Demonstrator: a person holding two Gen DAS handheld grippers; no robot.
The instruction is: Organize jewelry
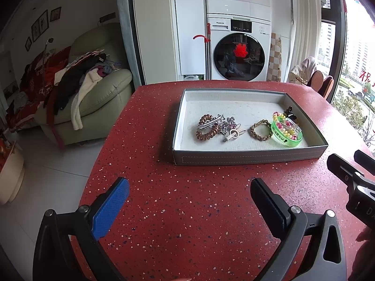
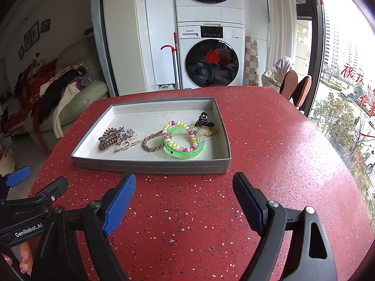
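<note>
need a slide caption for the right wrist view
Open right hand-held gripper above a red speckled table, facing a grey tray of hair ties, clips and a green bangle.

Home: stacked washer-dryer (image 1: 238, 46), clothes-heaped sofa (image 1: 93, 93), red table (image 1: 187, 199).

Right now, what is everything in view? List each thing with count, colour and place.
tray: one, grey, white inside, on the table
table: one, red speckled
green bangle: one, tray's right part
pastel coil tie: one, on the bangle
braided band: one, tan, tray's middle
brown coil tie: one, tray's left
silver clips: several, beside it
dark claw clip: one, tray's far right
washer: one, white, behind
armchair: one, green, clothes piled
left gripper: open, empty
right gripper: open, empty
</note>
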